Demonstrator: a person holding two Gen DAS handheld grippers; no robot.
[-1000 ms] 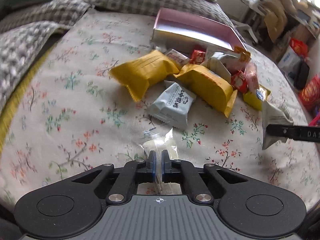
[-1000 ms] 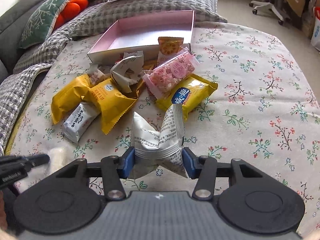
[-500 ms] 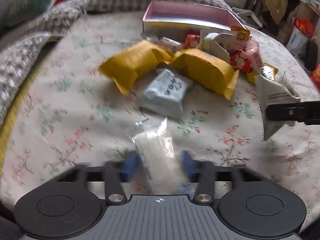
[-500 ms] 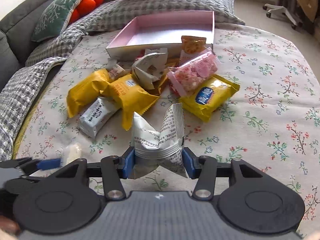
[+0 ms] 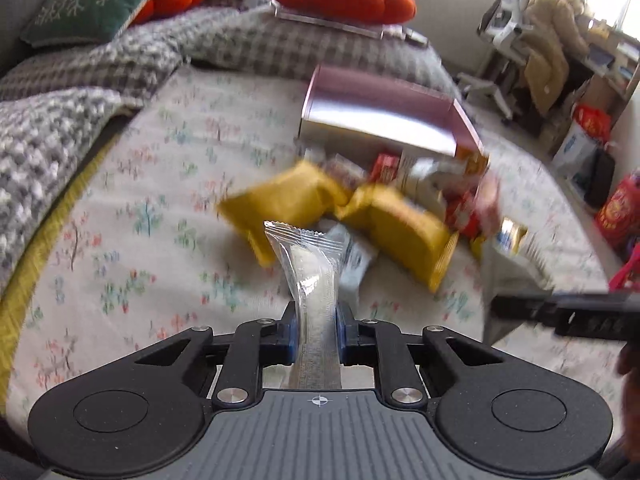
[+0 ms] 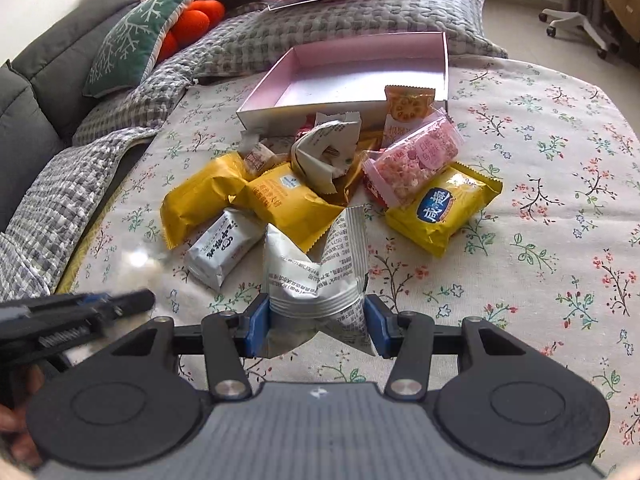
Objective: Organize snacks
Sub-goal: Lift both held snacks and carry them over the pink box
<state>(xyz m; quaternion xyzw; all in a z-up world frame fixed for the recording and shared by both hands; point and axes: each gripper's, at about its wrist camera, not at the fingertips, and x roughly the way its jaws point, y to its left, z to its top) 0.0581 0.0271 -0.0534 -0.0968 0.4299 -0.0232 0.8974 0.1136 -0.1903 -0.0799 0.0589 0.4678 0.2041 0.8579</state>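
Clear packet (image 5: pixel 314 276) now lifted, clamped in left gripper (image 5: pixel 316 334); right gripper (image 6: pixel 318 322) gripping white pouch (image 6: pixel 320 276) (legible only there).

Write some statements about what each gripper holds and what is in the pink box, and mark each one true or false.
1. The left gripper holds a clear packet. True.
2. The right gripper has open, empty jaws. False: they are shut on a white packet.
3. The pink box already holds several snacks. False: its visible inside is bare.
4. A pink puffed snack pack lies partly on a yellow packet. True.
5. The pink box stands on a wooden floor. False: it sits on a floral cloth.
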